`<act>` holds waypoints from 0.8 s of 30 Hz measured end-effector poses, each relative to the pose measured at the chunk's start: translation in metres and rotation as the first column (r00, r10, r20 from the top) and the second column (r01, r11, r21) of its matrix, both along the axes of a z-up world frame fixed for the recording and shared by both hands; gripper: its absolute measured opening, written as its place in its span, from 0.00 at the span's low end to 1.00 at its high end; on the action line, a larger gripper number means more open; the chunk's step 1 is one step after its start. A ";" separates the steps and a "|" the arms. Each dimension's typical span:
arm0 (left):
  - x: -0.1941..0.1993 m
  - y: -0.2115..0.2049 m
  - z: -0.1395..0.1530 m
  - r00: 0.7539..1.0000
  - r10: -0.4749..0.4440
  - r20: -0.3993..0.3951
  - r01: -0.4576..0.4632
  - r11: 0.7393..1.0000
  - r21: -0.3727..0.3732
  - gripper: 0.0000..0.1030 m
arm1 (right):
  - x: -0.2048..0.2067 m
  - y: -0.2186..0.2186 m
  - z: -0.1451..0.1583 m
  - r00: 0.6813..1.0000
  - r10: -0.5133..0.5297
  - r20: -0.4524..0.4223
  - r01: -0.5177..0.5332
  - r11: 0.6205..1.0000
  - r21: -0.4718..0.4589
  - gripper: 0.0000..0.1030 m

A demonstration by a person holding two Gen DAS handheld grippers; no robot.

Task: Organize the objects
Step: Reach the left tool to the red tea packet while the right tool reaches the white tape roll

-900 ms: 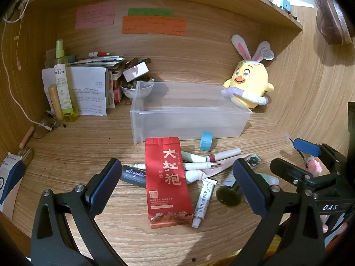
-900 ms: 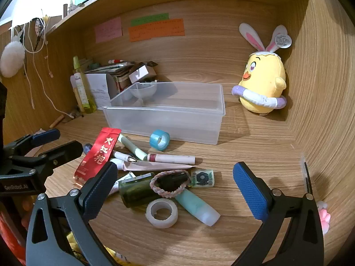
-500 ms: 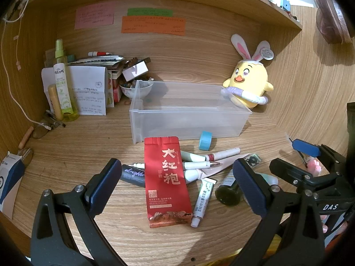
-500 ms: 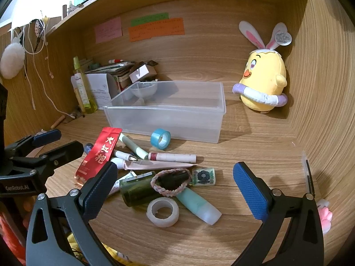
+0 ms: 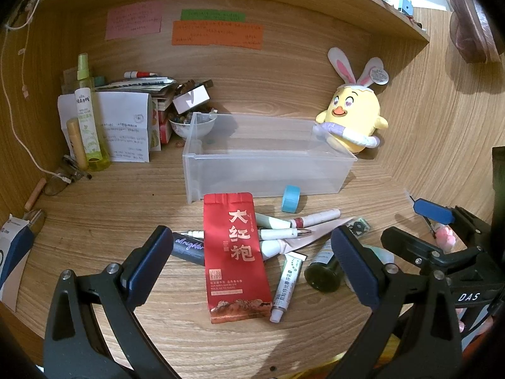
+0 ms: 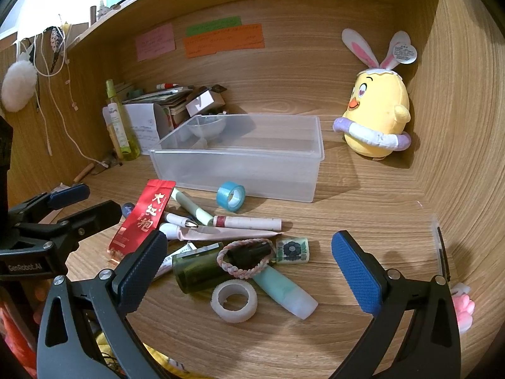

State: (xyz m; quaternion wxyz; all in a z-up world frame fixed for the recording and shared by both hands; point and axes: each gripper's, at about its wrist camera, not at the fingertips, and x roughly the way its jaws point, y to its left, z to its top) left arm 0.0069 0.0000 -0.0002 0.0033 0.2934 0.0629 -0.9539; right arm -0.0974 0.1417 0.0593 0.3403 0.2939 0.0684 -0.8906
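Both the left gripper and right gripper were held wide and empty over the pile at lower centre, bin empty behind; the red pouch, overlapped with pens, could be snagged and neighbours dragged.

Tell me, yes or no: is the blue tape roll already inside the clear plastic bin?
No, the blue tape roll stands on the desk just outside the front wall of the clear plastic bin.

left hand-held gripper: black frame; blue pads; silver screws | right: alike, seemingly
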 end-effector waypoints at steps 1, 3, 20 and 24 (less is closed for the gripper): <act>0.000 0.001 0.000 1.000 -0.001 0.001 0.001 1.000 0.000 0.99 | 0.000 0.000 0.000 1.000 0.001 0.000 -0.001 1.000 0.000 1.00; 0.001 0.001 -0.001 1.000 -0.001 0.002 0.001 1.000 0.001 0.99 | 0.001 0.000 -0.001 1.000 0.002 0.001 -0.002 1.000 0.000 1.00; 0.003 -0.012 -0.026 0.995 0.030 0.100 -0.028 0.999 -0.015 0.99 | -0.009 0.023 -0.019 0.999 -0.022 0.046 0.020 0.999 0.050 1.00; 0.001 -0.016 -0.045 0.986 0.043 0.162 -0.042 0.999 -0.006 0.99 | -0.009 0.030 -0.029 0.997 -0.010 0.074 0.005 0.998 0.064 1.00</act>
